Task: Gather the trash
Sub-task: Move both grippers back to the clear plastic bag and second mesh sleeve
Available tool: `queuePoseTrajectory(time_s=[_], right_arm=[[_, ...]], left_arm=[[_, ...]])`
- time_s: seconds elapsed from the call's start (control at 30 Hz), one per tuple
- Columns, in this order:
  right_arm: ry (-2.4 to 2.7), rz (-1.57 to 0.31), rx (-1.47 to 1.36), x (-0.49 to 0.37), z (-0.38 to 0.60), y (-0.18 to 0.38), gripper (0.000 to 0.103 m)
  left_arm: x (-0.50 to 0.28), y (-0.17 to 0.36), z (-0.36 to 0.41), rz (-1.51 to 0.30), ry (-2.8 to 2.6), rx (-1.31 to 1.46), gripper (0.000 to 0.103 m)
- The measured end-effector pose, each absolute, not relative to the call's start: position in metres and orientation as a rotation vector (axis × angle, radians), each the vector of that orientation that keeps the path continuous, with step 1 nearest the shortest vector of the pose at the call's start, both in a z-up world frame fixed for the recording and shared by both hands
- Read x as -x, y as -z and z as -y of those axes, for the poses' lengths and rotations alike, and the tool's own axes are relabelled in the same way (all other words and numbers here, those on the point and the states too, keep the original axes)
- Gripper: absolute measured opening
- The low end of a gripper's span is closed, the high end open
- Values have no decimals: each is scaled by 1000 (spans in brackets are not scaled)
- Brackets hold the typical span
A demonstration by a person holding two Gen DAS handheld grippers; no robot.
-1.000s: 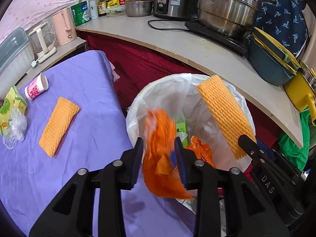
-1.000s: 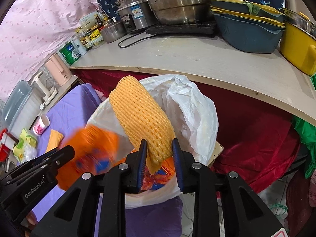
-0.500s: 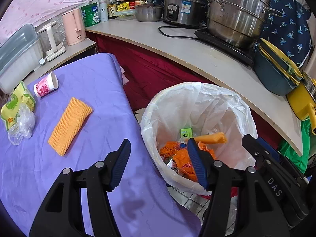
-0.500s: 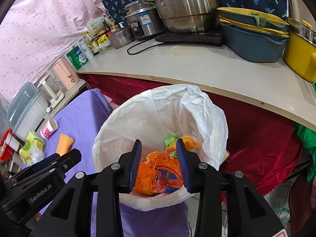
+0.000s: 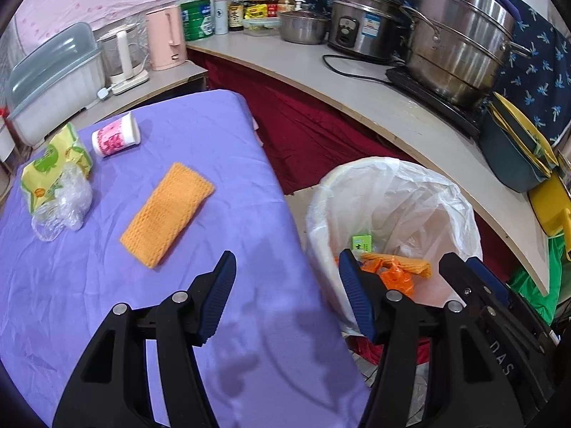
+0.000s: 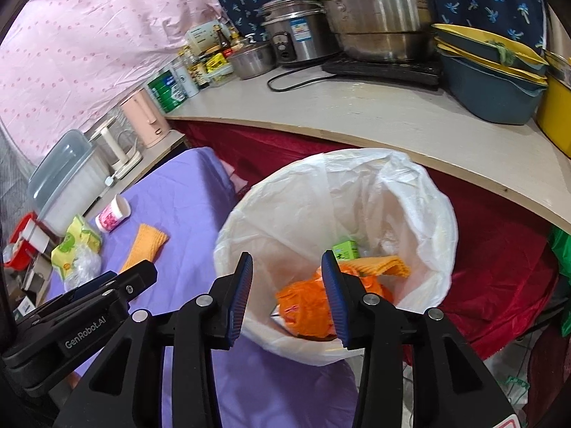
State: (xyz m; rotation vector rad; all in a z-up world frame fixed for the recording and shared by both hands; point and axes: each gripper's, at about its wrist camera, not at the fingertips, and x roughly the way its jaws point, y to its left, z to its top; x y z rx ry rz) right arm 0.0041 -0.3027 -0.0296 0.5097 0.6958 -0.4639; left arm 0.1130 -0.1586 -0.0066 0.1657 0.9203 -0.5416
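Observation:
A bin lined with a white bag (image 5: 428, 192) (image 6: 421, 192) stands beside the purple table (image 5: 107, 303). In it lie an orange wrapper (image 6: 303, 303), an orange foam net (image 6: 385, 265) and a small green box (image 5: 361, 242). On the table lie another orange foam net (image 5: 167, 210) (image 6: 144, 246), a pink cup on its side (image 5: 116, 139), a yellow-green packet (image 5: 53, 171) and crumpled clear plastic (image 5: 64, 203). My left gripper (image 5: 287, 297) is open and empty over the table edge by the bin. My right gripper (image 6: 285, 299) is open and empty over the bin.
A curved counter (image 5: 410, 107) behind the bin carries steel pots (image 5: 460, 39), a rice cooker, bottles and blue and yellow basins (image 6: 492, 71). A pink kettle (image 5: 166, 37) and a clear storage box (image 5: 53, 78) stand beyond the table's far end.
Both grippers opened and dropped their loads into the bin: the left let go of the orange wrapper, the right the orange foam net. The left gripper then swung left over the table.

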Motion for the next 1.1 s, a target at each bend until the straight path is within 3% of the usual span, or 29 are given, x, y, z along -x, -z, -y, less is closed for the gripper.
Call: queuePoseTrajectory(time_s=[1.0,1.1], right_arm=[[171,-851,-402,-120,151,62,39],[157,-860,-415,-132,146,68,39]], left_arm=[[-186,34,-46,-971,212,7,57],[-197,37,-57,-968,196,11,61]])
